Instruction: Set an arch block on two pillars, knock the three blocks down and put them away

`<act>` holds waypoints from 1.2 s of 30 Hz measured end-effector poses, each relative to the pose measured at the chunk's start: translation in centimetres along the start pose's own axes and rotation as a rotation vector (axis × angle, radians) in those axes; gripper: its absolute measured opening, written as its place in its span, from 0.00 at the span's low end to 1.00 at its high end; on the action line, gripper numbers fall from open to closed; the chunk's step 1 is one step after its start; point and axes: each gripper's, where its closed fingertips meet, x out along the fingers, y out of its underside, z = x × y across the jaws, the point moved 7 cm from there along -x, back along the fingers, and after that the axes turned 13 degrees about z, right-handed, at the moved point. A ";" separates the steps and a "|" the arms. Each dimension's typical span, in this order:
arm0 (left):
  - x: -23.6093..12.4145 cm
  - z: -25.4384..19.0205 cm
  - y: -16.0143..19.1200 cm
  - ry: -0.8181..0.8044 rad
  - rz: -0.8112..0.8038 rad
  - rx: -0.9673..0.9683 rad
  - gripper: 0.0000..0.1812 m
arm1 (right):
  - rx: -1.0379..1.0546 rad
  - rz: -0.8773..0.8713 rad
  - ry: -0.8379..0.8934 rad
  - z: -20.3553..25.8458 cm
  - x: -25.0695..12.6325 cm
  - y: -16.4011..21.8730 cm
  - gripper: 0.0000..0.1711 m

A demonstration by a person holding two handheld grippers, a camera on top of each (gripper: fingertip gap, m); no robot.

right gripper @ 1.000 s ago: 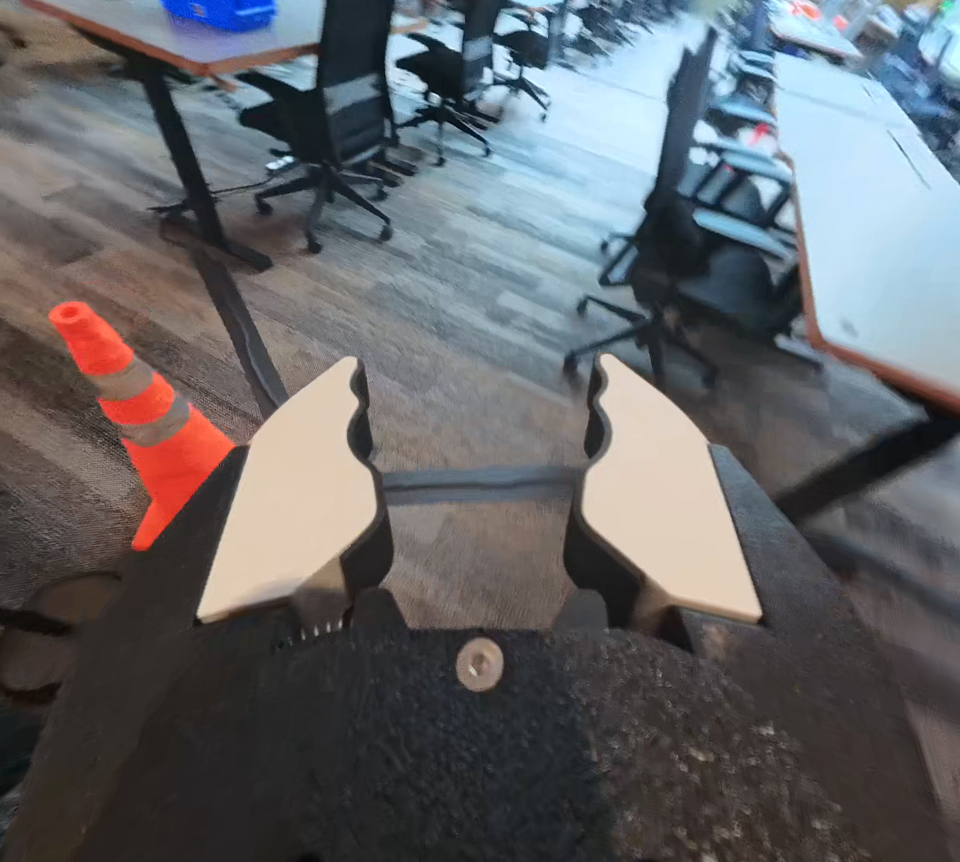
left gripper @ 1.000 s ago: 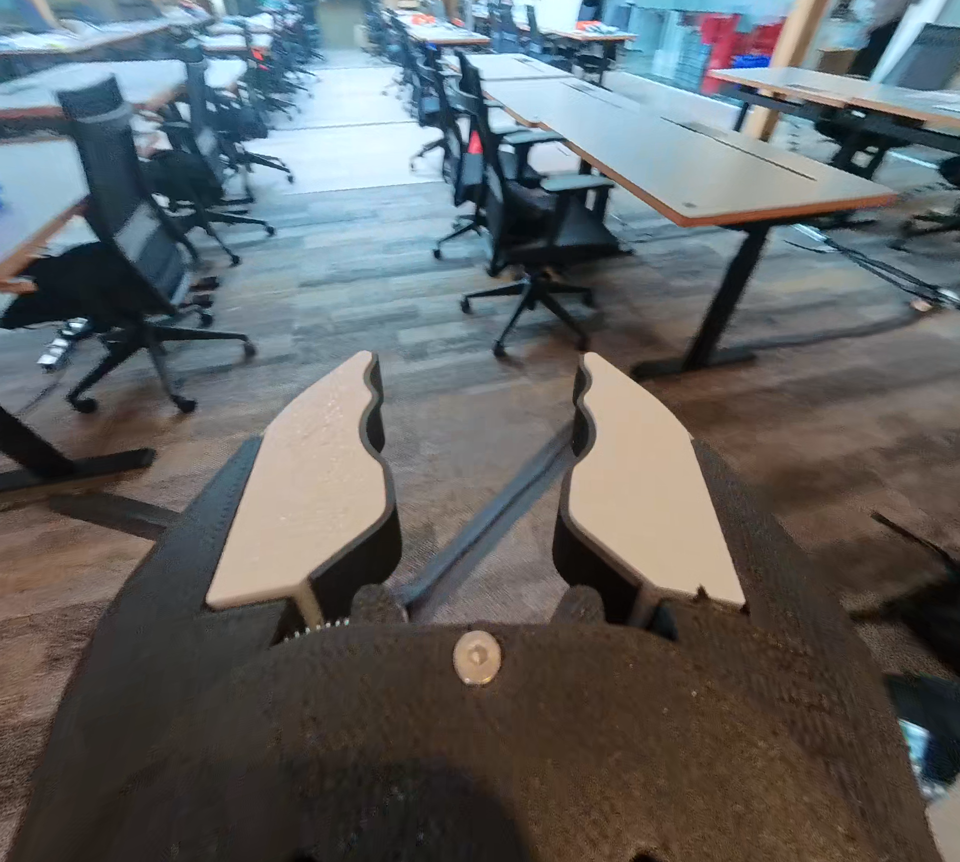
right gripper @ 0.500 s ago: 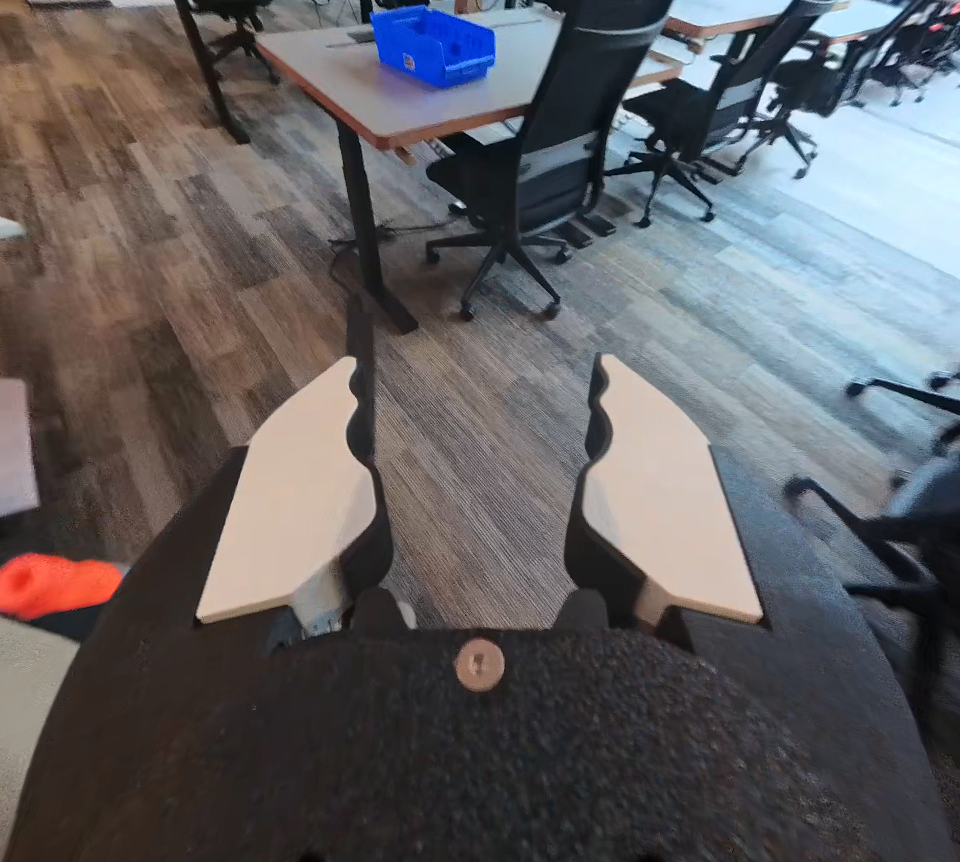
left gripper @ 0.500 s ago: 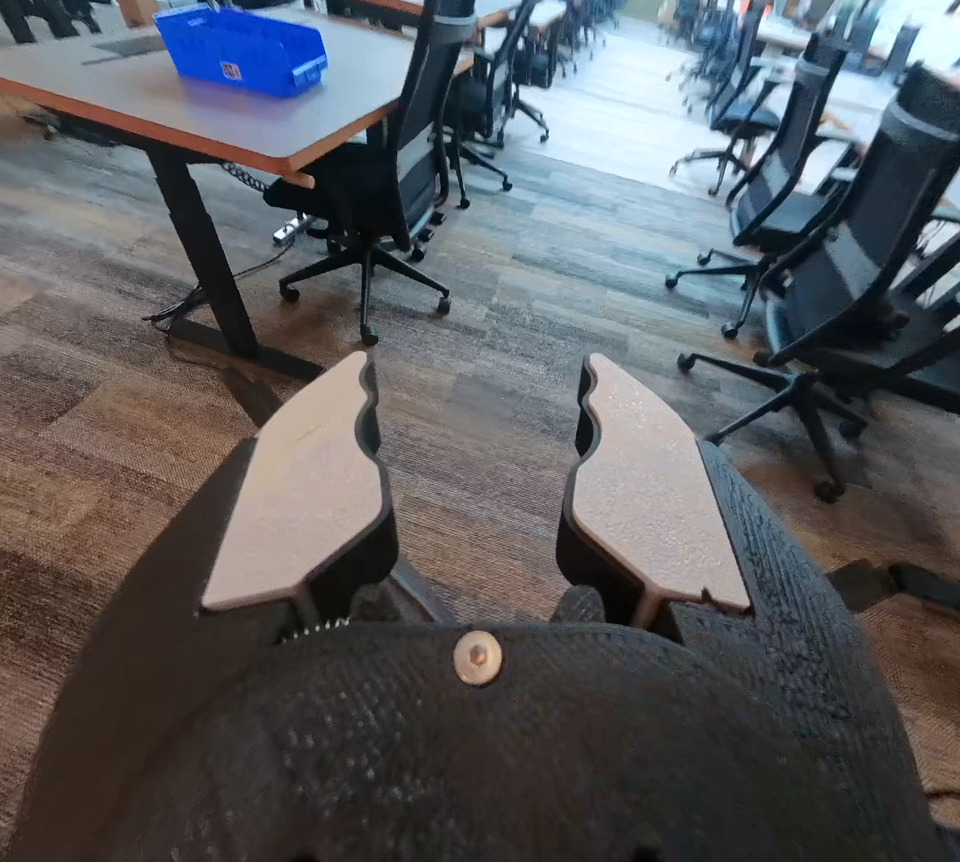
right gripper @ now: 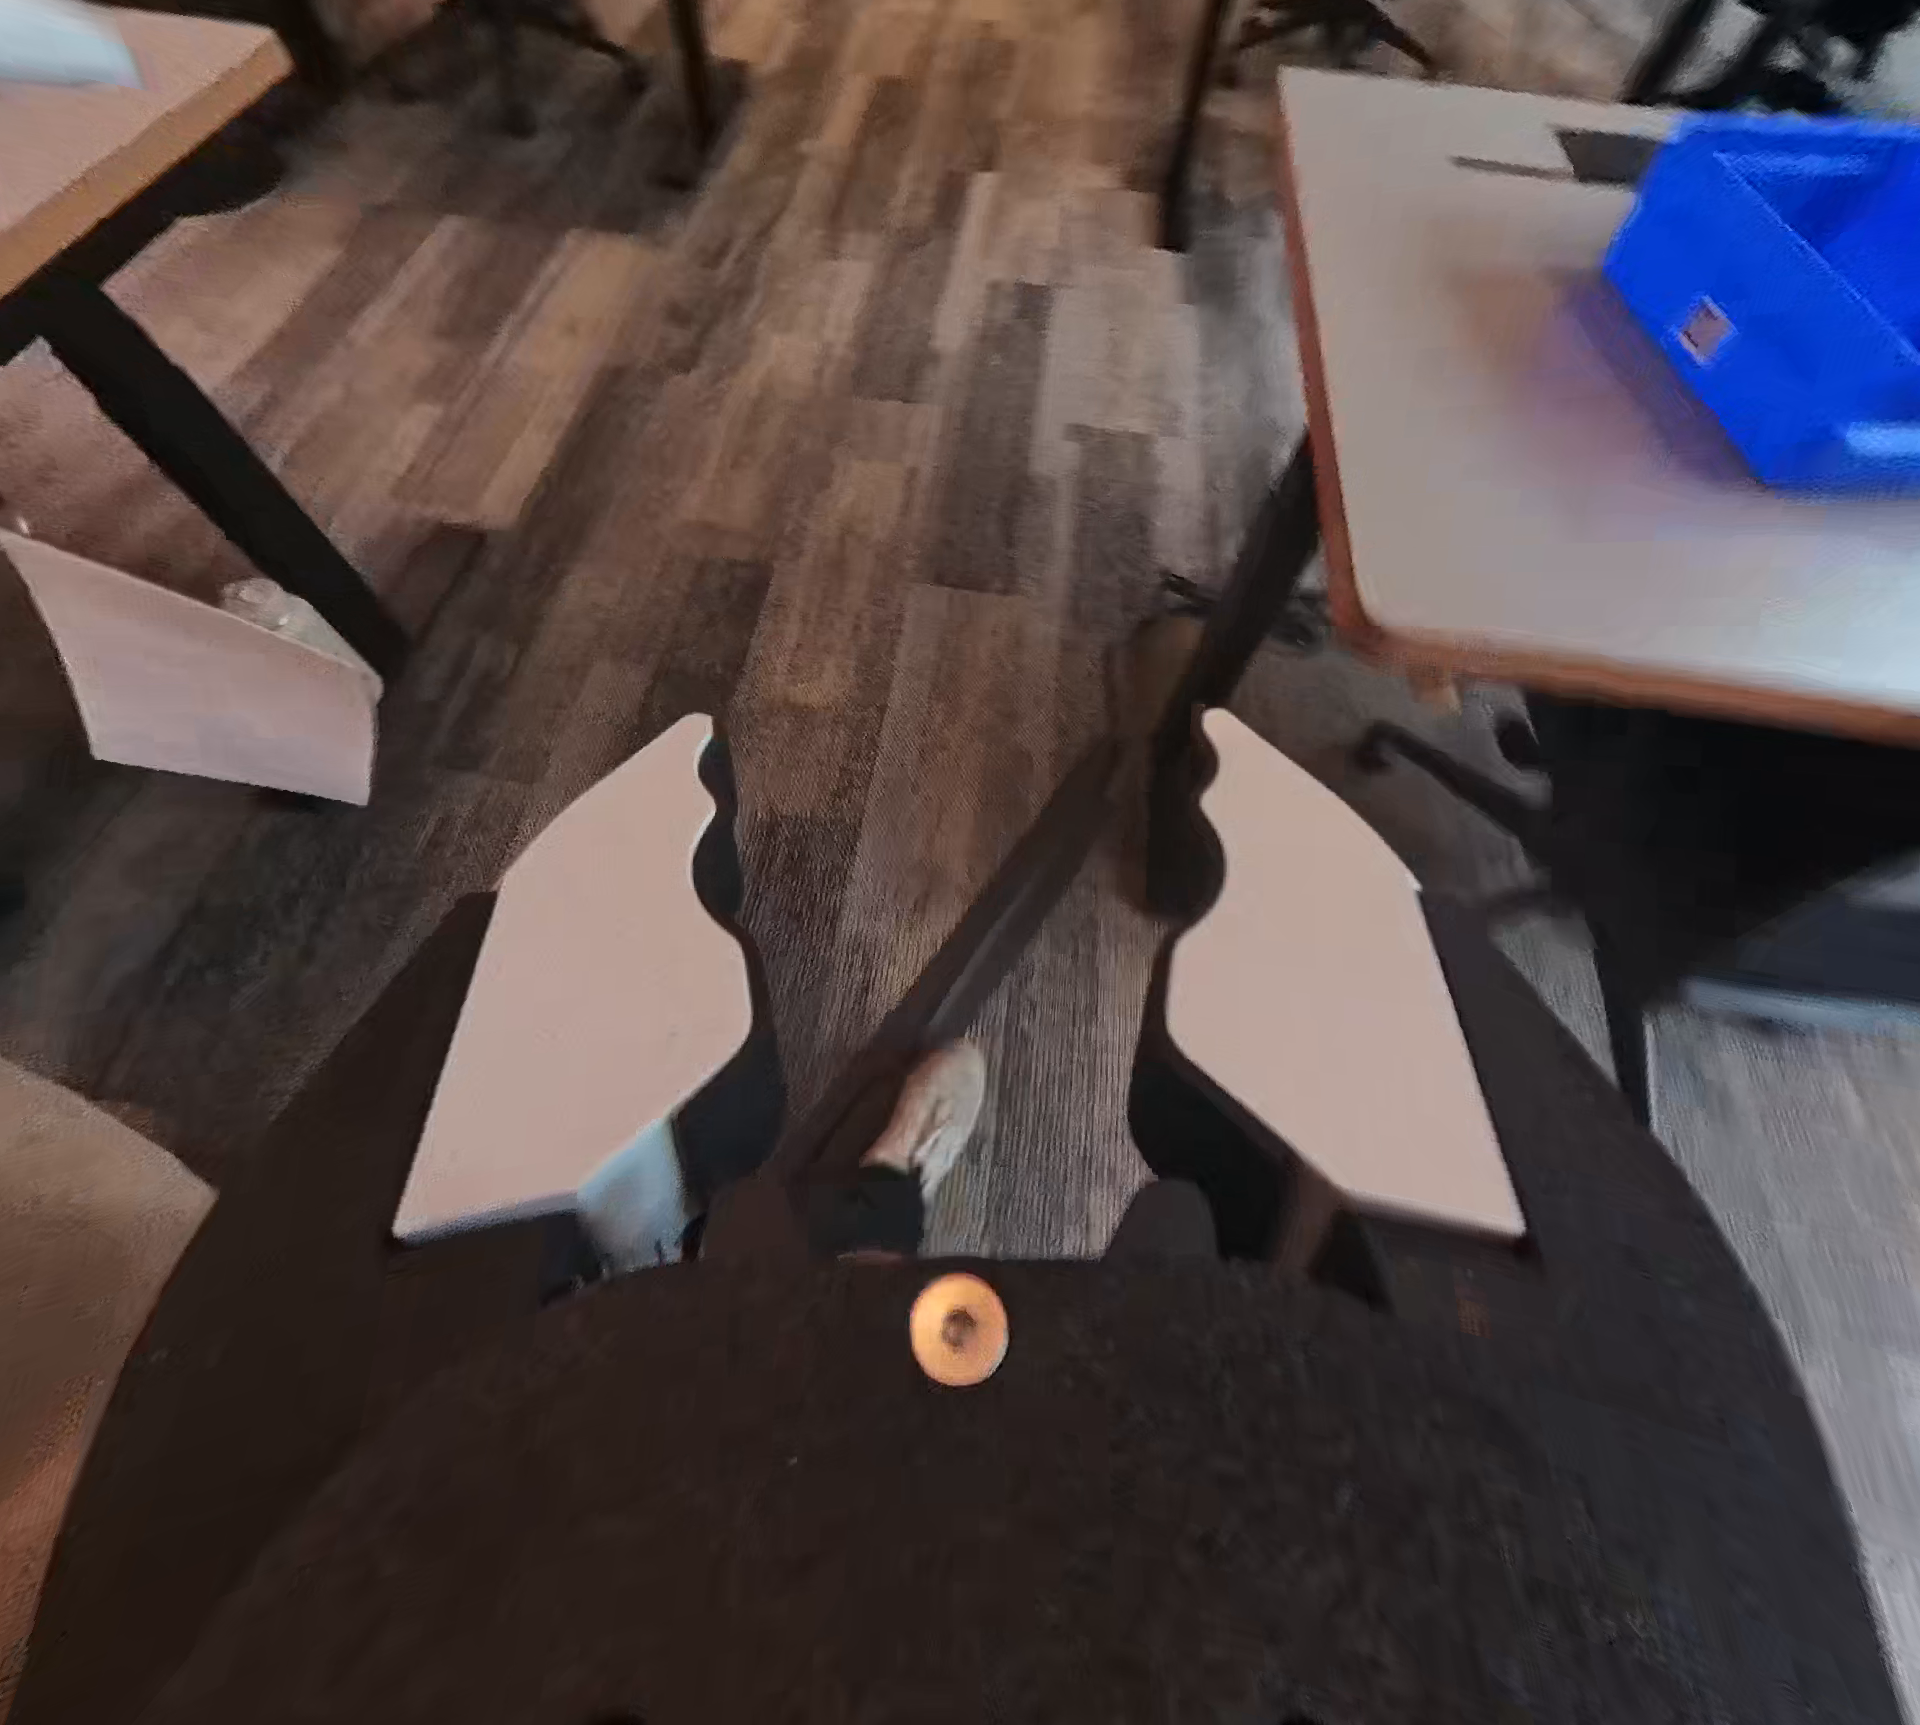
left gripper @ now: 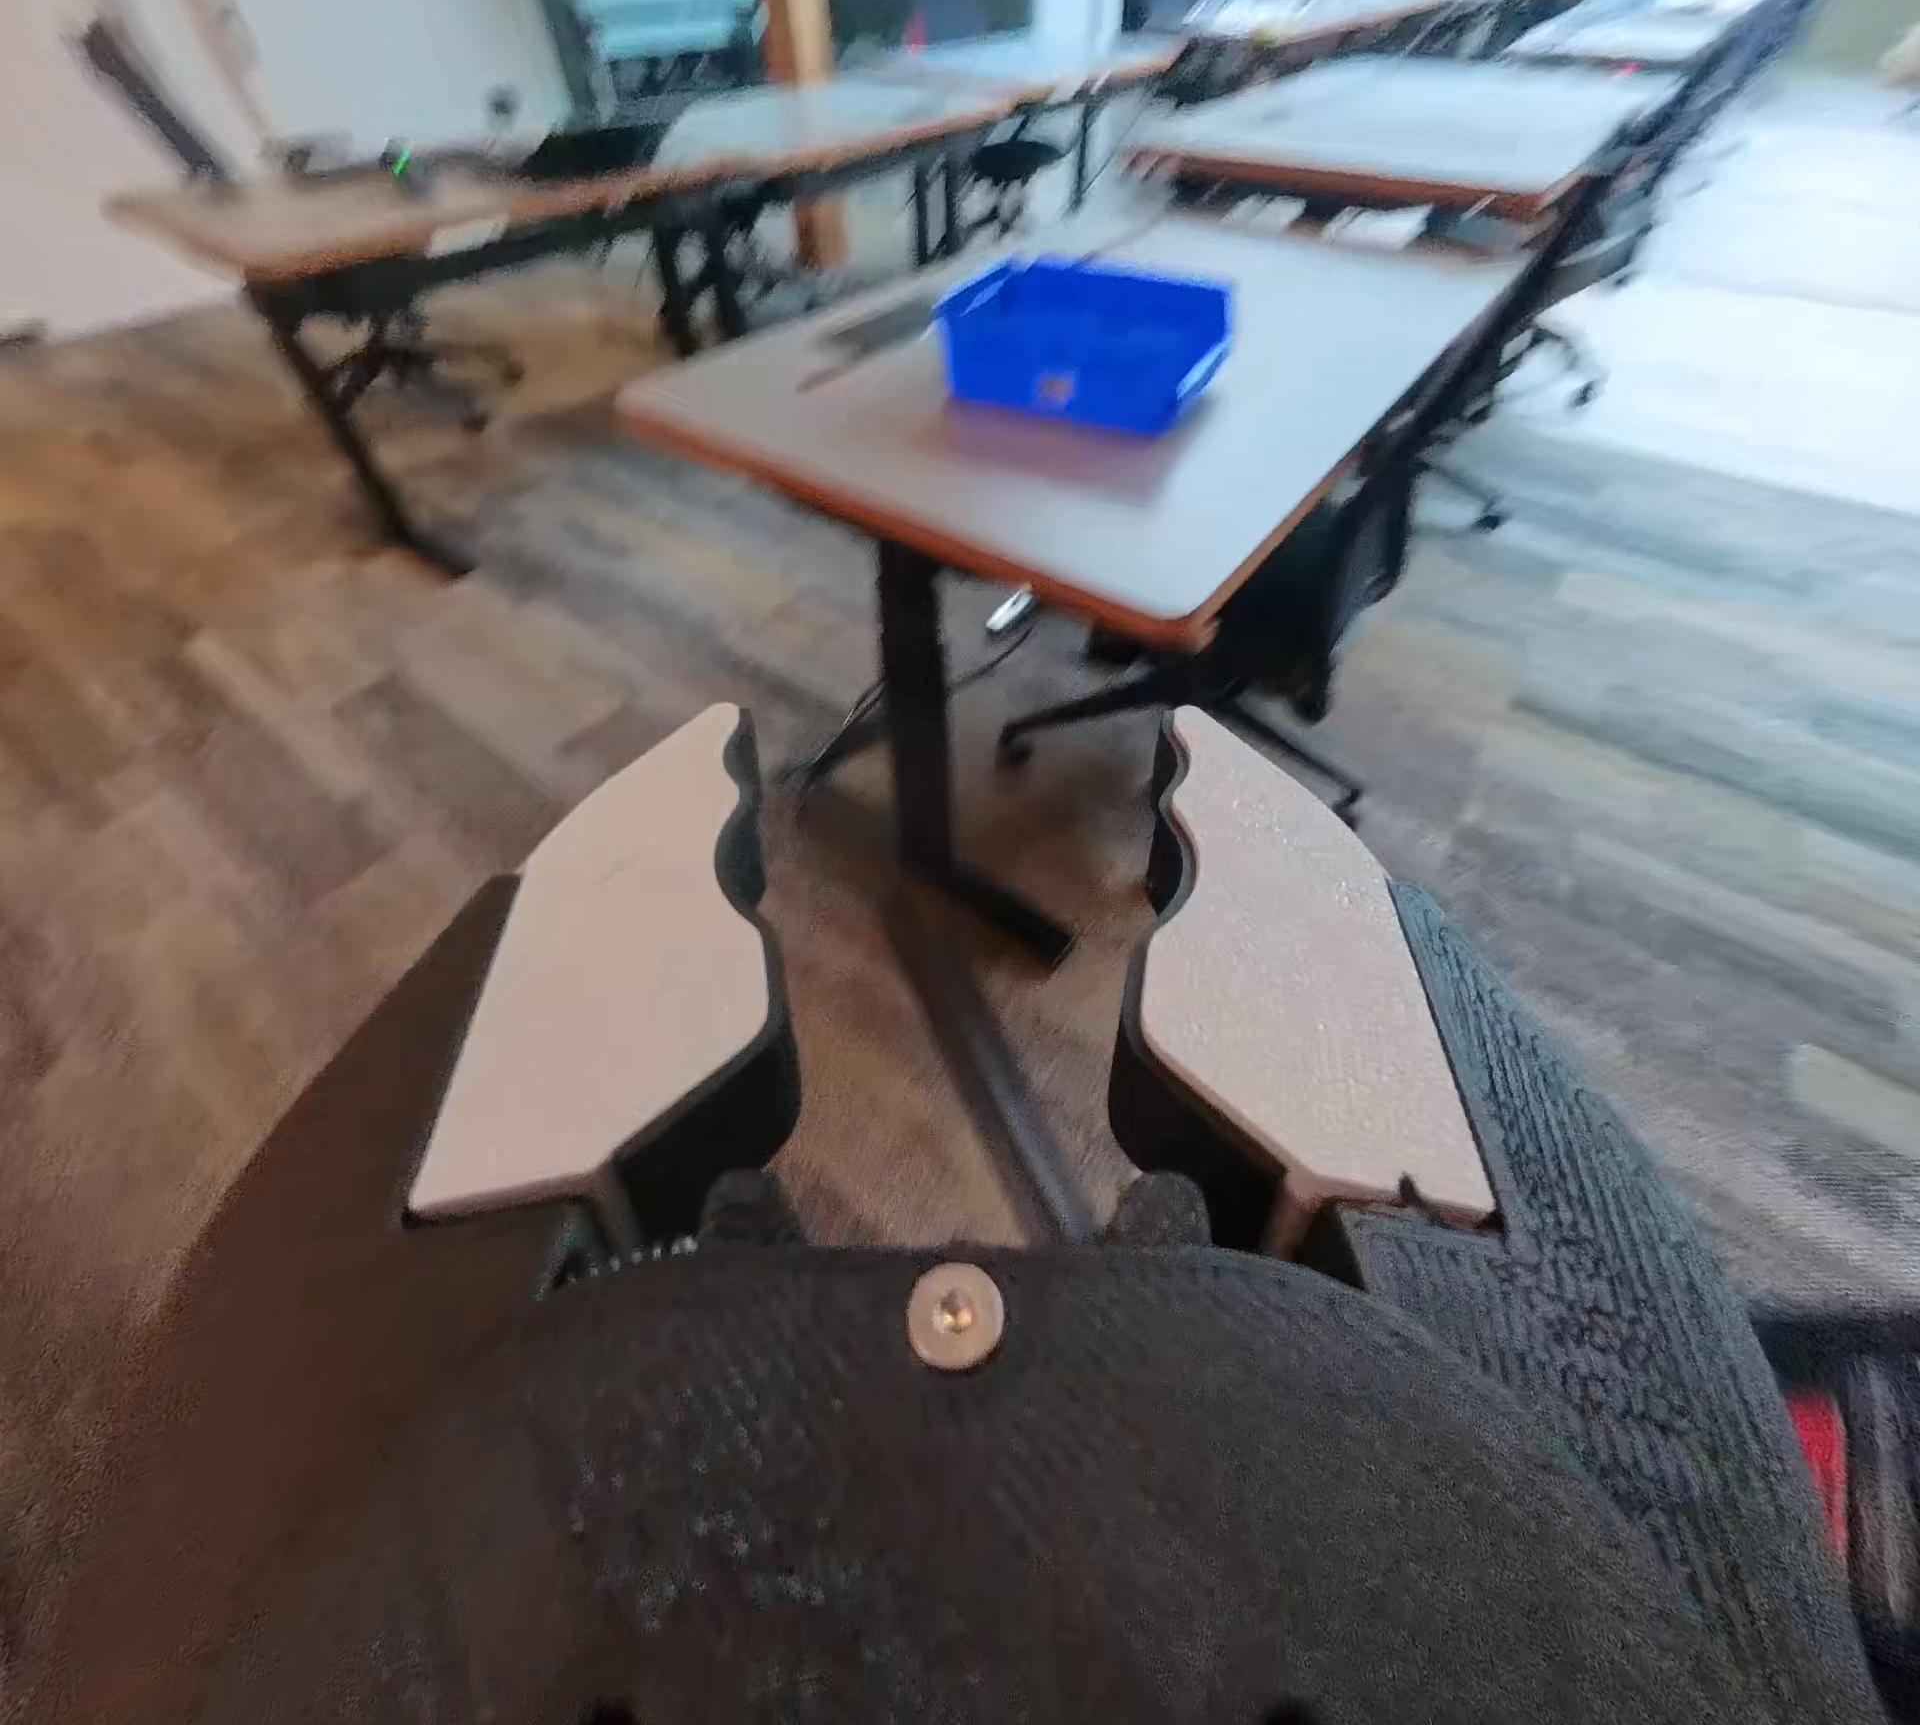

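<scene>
- The left gripper (left gripper: 956,740) is spread wide with nothing between its fingers, held above the floor (left gripper: 312,740) short of the desk (left gripper: 1039,491).
- A blue bin (left gripper: 1081,345) sits on that desk, toward its far side.
- The right gripper (right gripper: 956,740) is likewise spread and empty, to the left of the desk (right gripper: 1538,449).
- A shoe (right gripper: 935,1109) shows on the floor below it.
- The blocks cannot be made out in either blurred view.
</scene>
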 end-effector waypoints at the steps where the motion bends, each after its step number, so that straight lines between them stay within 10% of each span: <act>1: 1.5 2.1 1.8 -0.046 0.071 -0.033 0.40 | -0.034 -0.010 -0.034 -1.3 3.6 -2.6 0.48; 7: 5.6 14.3 0.6 -0.356 0.167 -0.234 0.40 | -0.263 -0.054 -0.373 -3.0 23.4 -23.4 0.48; 15: 8.8 33.9 -0.8 -0.654 0.145 -0.380 0.38 | -0.648 -0.191 -0.744 7.3 43.5 -50.4 0.49; 20: 14.1 51.8 1.8 -0.690 0.165 -0.432 0.37 | -0.573 -0.117 -0.748 13.6 57.2 -56.3 0.49; 29: 16.7 82.6 -13.1 -0.784 -0.133 -0.346 0.39 | -0.486 0.000 -0.757 21.9 75.1 -68.8 0.48; 36: 16.1 98.1 -4.5 -0.946 -0.015 -0.536 0.39 | -0.654 0.017 -0.919 34.5 94.5 -80.5 0.47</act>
